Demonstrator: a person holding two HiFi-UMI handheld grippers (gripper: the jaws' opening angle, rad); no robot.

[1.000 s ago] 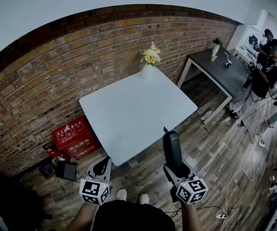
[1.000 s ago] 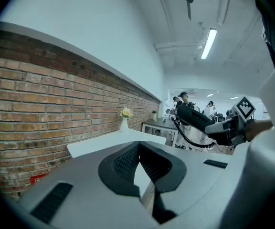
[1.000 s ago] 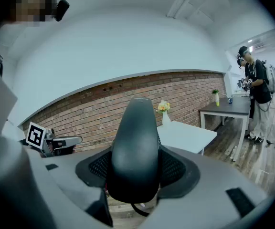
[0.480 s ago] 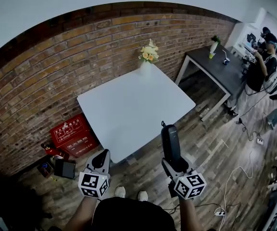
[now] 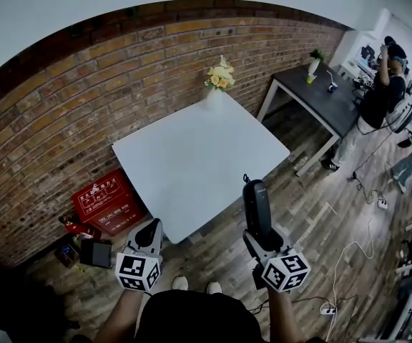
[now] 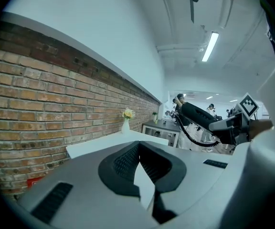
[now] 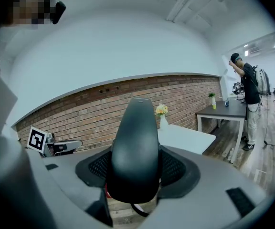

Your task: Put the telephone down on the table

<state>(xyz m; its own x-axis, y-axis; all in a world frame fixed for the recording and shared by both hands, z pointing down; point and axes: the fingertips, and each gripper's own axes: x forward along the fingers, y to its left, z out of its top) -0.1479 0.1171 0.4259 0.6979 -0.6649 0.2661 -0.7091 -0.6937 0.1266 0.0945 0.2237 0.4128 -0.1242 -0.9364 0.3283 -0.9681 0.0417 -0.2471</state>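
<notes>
A black telephone handset [image 5: 254, 211] with a coiled cord stands up out of my right gripper [image 5: 257, 243], whose jaws are shut on its lower end; it fills the middle of the right gripper view [image 7: 133, 149]. It hangs over the wooden floor, short of the white table's [image 5: 192, 159] near corner. My left gripper [image 5: 149, 229] is held at the lower left, jaws shut with nothing between them. From the left gripper view [image 6: 140, 168] the handset [image 6: 200, 116] and its cord show off to the right.
A white vase of yellow flowers [image 5: 218, 84] stands at the table's far corner by the brick wall. Red boxes [image 5: 106, 200] and small items lie on the floor at the left. A dark table [image 5: 320, 98] and a person [image 5: 374, 106] stand to the right. Cables [image 5: 349, 263] trail on the floor.
The view has shifted slightly, so the table sits a little higher and further left. Both grippers keep their places and the handset stays held upright.
</notes>
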